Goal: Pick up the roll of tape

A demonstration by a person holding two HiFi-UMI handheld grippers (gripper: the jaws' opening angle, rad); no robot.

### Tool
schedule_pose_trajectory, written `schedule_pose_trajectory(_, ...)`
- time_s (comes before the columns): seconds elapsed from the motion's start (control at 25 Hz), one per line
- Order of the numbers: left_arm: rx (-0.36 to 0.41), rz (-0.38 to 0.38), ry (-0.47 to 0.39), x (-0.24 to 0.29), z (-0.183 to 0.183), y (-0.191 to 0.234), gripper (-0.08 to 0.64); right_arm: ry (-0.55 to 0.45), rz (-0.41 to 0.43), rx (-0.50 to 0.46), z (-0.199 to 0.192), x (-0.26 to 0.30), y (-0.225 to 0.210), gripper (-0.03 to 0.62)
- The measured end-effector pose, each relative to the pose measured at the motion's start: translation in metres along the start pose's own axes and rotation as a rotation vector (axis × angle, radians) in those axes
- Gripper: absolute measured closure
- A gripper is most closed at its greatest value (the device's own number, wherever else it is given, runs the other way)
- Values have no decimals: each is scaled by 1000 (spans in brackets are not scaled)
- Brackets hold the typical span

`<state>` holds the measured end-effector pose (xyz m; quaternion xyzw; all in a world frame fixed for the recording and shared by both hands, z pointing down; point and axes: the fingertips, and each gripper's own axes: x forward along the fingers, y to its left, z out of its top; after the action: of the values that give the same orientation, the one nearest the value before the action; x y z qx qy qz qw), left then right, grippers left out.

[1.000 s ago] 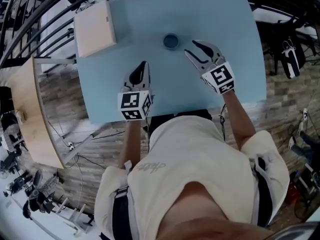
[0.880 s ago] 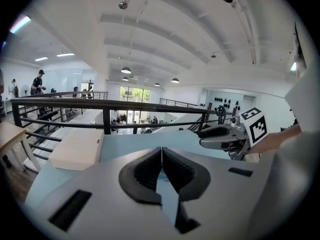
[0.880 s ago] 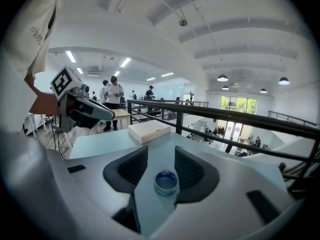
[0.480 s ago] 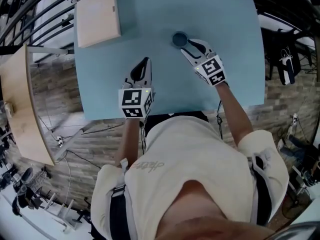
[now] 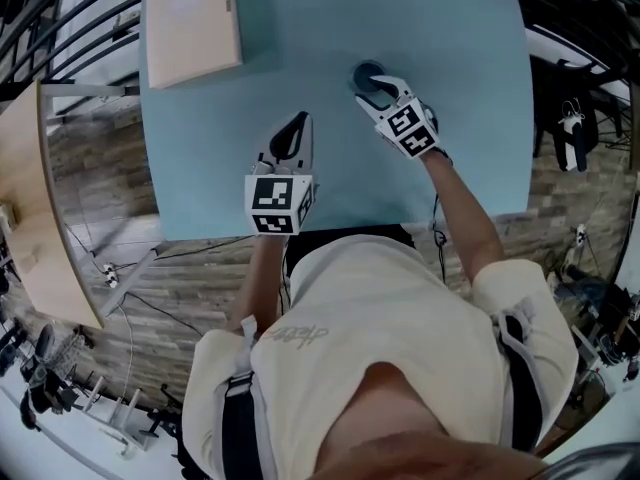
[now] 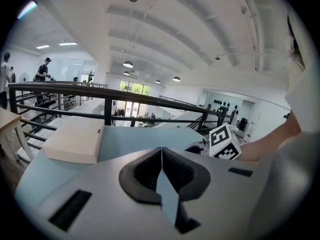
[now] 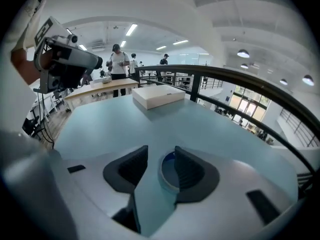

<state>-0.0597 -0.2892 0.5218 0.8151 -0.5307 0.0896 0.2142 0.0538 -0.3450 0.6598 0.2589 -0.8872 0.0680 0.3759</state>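
Note:
The roll of tape [image 5: 367, 74] is a small dark blue ring lying flat on the pale blue table [image 5: 460, 88]. My right gripper [image 5: 379, 90] is right over it, jaws open. In the right gripper view the roll of tape [image 7: 166, 172] shows in the gap between the jaws of the right gripper [image 7: 161, 156], its right part hidden behind the right finger [image 7: 189, 170]. Whether a finger touches it I cannot tell. My left gripper [image 5: 297, 130] is shut and holds nothing, over the table's near middle. In its own view the left gripper [image 6: 161, 156] has its pads pressed together.
A flat beige box [image 5: 192, 23] lies at the table's far left corner, also in view as the box [image 6: 75, 139] and the box [image 7: 159, 95]. A wooden side table [image 5: 20, 198] stands to the left. Black railings run behind the table, and people stand far off.
My right gripper has moved forward and left across the table until its open jaws reach the roll of tape. The left gripper has hardly moved.

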Motion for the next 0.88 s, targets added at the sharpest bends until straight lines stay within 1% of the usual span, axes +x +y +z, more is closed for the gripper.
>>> schedule_pose_trajectory(0.16, -16, -1, 14, 5, -7, 3, 538, 79, 19, -15, -26, 21, 2, 416)
schedule_pose_trajectory(0.32, -20, -8, 24, 11, -11, 3, 538, 116, 35, -14, -42, 36, 1, 416)
schedule_pose_trajectory(0.6, -35, -9, 32, 13, -17, 5, 538, 178, 69, -43, -46, 50, 4, 416)
schedule_pose_trajectory(0.76, -41, -9, 36, 8, -22, 5, 538, 249, 79, -60, -51, 53, 5, 430)
schedule_pose_trajectory(0.88, -42, -5, 34, 4, -24, 9, 538, 326, 97, -78, -55, 55, 6, 451)
